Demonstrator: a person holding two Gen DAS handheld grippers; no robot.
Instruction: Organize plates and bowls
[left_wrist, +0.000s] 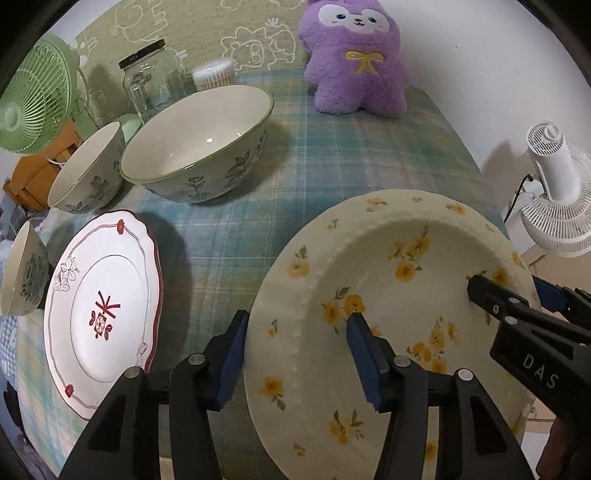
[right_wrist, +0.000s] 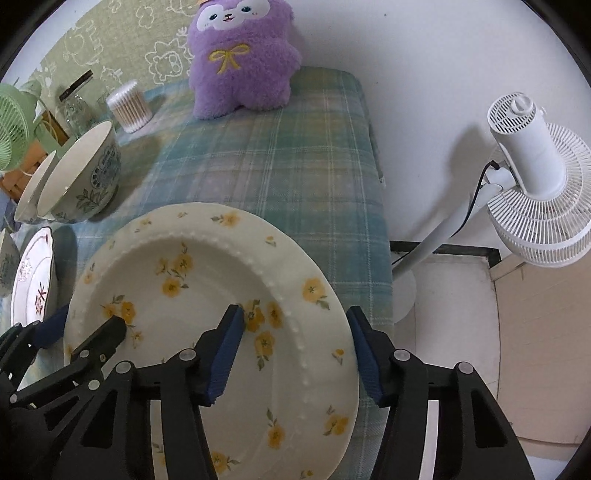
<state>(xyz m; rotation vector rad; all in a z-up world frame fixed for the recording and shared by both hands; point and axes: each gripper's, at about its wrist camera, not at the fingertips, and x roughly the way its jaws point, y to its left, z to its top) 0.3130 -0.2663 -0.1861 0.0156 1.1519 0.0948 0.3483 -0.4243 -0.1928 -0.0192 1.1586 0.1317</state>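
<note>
A cream plate with yellow flowers (left_wrist: 388, 295) (right_wrist: 207, 280) lies on the plaid tablecloth near the table's right edge. My left gripper (left_wrist: 297, 354) straddles its left rim, one blue pad outside the edge and one over the well, with a gap still showing at the inner pad. On the opposite side, my right gripper (right_wrist: 295, 354) straddles the right rim the same way. Each gripper shows in the other's view: right (left_wrist: 509, 295), left (right_wrist: 88, 328). A white plate with red trim (left_wrist: 103, 306) sits to the left on another plate. Behind it stand a large floral bowl (left_wrist: 195, 147) and a smaller bowl (left_wrist: 88, 173).
A third small bowl (left_wrist: 24, 273) is at the far left. A purple plush (left_wrist: 354, 55), glass jar (left_wrist: 151, 77), cotton swab tub (left_wrist: 216, 74) and green fan (left_wrist: 33, 107) line the back. A white floor fan (right_wrist: 535, 177) stands off the table's right edge.
</note>
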